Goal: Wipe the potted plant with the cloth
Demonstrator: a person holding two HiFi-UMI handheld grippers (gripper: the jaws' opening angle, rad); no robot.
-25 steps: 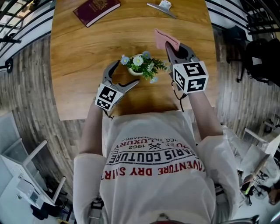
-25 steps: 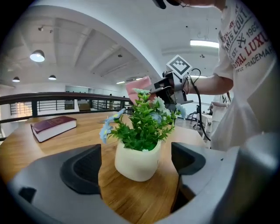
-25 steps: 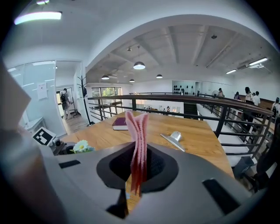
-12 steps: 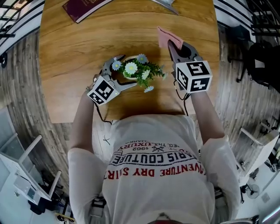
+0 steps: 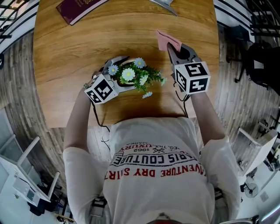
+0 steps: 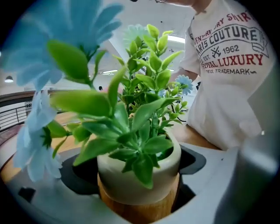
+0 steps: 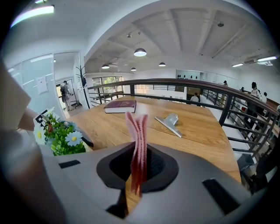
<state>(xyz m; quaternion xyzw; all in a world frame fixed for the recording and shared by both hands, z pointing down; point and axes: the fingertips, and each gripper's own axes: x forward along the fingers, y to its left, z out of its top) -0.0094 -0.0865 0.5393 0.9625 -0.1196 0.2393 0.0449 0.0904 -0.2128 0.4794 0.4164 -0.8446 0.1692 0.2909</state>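
**Plant held in one gripper, cloth in the other, over a wooden table**

A person in a printed white shirt (image 5: 157, 175) leans over the round wooden table (image 5: 87, 52). The left gripper (image 5: 120, 74) clamps the pot of the potted plant (image 6: 138, 175) near the table's front edge. Just right of it, the right gripper (image 5: 173, 46) pinches a folded pink cloth (image 7: 139, 144). A dark red book (image 5: 78, 6) and a metal clip (image 7: 168, 124) lie at the far side.

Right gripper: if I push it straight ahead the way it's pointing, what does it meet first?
Likely the metal clip on the table, just right of the line from the right gripper past its cloth; depth is unclear.
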